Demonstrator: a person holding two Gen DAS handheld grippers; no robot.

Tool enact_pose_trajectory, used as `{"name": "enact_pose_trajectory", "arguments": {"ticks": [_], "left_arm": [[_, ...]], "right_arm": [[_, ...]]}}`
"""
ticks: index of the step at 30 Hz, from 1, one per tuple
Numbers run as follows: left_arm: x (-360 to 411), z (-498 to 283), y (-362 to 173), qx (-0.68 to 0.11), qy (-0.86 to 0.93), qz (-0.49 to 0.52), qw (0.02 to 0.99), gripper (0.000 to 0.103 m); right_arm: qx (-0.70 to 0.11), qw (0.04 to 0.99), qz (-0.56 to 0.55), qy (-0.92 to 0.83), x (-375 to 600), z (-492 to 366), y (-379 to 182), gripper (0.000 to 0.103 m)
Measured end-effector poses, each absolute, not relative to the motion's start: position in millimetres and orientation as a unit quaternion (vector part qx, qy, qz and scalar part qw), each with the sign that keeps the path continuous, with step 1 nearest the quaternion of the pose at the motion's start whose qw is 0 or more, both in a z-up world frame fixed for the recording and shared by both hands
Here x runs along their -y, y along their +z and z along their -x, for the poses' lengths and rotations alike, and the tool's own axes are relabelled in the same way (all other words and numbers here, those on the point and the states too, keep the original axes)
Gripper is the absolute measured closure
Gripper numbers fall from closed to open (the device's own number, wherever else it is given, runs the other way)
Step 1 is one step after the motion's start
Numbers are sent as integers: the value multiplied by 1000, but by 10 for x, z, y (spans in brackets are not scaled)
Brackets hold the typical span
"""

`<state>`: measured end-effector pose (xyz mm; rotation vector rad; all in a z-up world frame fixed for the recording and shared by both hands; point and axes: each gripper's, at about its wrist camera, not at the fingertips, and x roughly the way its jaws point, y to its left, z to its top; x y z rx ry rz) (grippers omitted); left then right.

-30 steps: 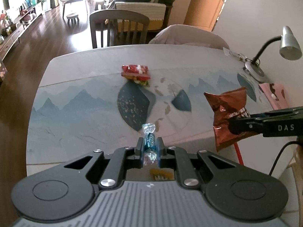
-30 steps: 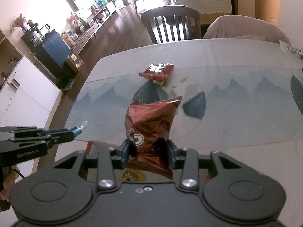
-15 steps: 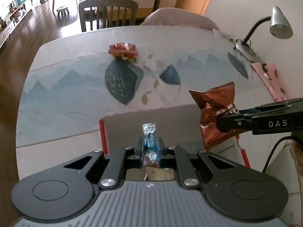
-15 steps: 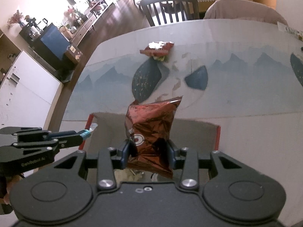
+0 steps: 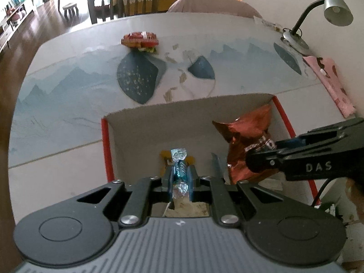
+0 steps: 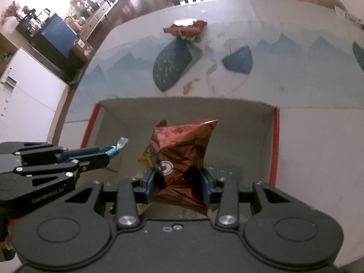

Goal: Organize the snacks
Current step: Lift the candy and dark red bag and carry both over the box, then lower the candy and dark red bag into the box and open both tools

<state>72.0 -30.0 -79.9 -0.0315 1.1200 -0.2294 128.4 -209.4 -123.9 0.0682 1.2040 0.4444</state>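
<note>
Above box (image 5: pixel 136 136), candy (image 5: pixel 179 170) pinched in left hand-held gripper (image 5: pixel 179 177)

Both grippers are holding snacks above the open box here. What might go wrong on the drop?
The right gripper holds the brown chip bag upright; it may tip against the box wall instead of lying flat. The left gripper pinches a small blue candy close beside it, so they might collide.
</note>
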Motion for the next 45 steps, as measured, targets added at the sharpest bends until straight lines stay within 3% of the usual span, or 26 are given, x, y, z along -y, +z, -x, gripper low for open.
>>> {"name": "enact_pose_trajectory", "arguments": {"ticks": [32,45], "left_arm": [[397,-843,-1377,-580,-97,27,808,91],[368,-760,-1214,-570,-104,25,814,89]], "right_arm": [[-597,778,-19,197,1958,-1245,-1614,64],[-583,785,-16,208,1976,-1174,-1437,54]]}}
